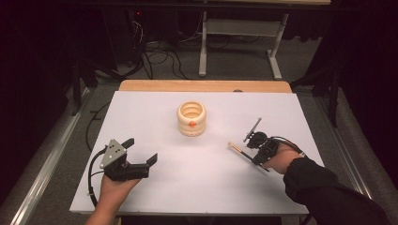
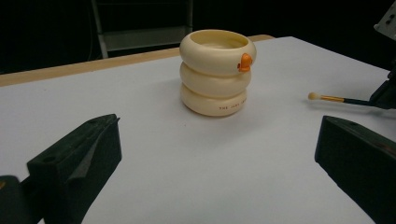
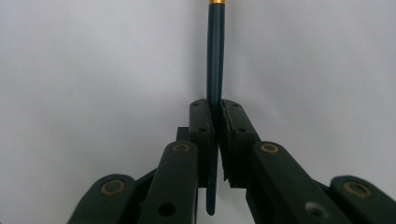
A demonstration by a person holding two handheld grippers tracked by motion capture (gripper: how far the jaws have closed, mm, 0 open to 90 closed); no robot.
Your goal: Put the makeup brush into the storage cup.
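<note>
A cream holder shaped like three stacked rings, with a small orange mark on its side, stands upright near the middle of the white table; in the left gripper view the holder sits straight ahead. My right gripper is shut on a thin dark brush with a gold band and pale tip, held to the right of the holder and pointing left toward it. In the right gripper view the pads pinch the brush handle. My left gripper rests at the front left, jaws wide open and empty.
The white sheet covers the table, with a wooden edge at the back. Beyond stand a grey table frame and cables on the floor. A metal rail runs along the left.
</note>
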